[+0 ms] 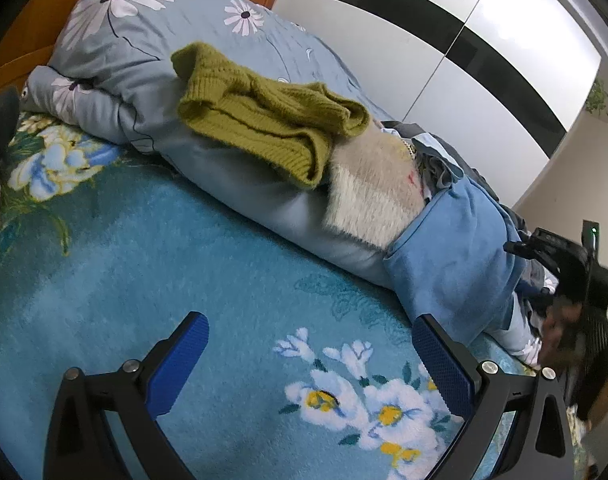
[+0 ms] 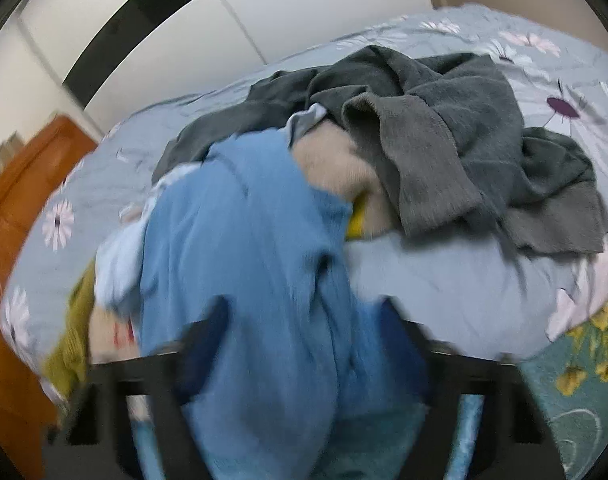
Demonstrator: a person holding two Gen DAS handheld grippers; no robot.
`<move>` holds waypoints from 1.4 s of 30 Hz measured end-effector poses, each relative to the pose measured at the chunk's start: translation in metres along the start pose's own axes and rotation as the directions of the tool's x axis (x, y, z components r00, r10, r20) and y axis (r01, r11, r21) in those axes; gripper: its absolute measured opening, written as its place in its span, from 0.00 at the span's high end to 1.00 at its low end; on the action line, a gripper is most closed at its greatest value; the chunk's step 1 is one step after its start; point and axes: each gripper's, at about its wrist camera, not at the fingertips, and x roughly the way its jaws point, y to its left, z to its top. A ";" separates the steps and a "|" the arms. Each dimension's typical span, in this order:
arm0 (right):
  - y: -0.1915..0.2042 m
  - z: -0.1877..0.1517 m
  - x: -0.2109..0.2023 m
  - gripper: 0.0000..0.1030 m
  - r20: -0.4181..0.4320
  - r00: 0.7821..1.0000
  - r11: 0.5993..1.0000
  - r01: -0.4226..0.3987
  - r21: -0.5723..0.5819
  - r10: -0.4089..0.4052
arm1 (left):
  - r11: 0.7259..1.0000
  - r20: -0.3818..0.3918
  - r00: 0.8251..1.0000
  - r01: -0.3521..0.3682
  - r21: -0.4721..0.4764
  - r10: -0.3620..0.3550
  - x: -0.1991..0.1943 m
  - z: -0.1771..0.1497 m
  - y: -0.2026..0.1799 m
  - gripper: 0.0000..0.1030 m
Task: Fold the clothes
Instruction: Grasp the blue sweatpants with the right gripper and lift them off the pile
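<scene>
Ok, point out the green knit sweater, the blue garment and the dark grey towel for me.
green knit sweater (image 1: 260,120), left wrist view, on its ribbed middle.
blue garment (image 2: 248,264), right wrist view, on its broad front panel.
dark grey towel (image 2: 463,136), right wrist view, on its crumpled centre.

Right wrist view blurred: blue garment (image 2: 256,272) hides right claw (image 2: 304,344) pads, grip can't be told.

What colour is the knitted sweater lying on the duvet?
Olive green sweater; clearest in the left wrist view.
</scene>
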 end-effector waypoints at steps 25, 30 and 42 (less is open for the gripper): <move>0.067 0.020 -0.086 0.92 -0.075 0.752 0.740 -0.617 0.267 0.655 | 1.000 0.039 0.999 0.005 0.010 -0.005 -0.035 -0.004 0.005 0.00; 0.060 0.019 -0.090 0.92 -0.109 0.752 0.751 -0.614 0.243 0.650 | 1.000 0.037 0.999 0.010 0.024 -0.011 -0.035 -0.006 0.002 0.00; 0.060 0.002 -0.169 0.93 -0.102 0.664 0.670 -0.723 0.166 0.741 | 0.999 0.051 0.998 0.021 0.043 -0.023 -0.061 -0.007 0.000 0.00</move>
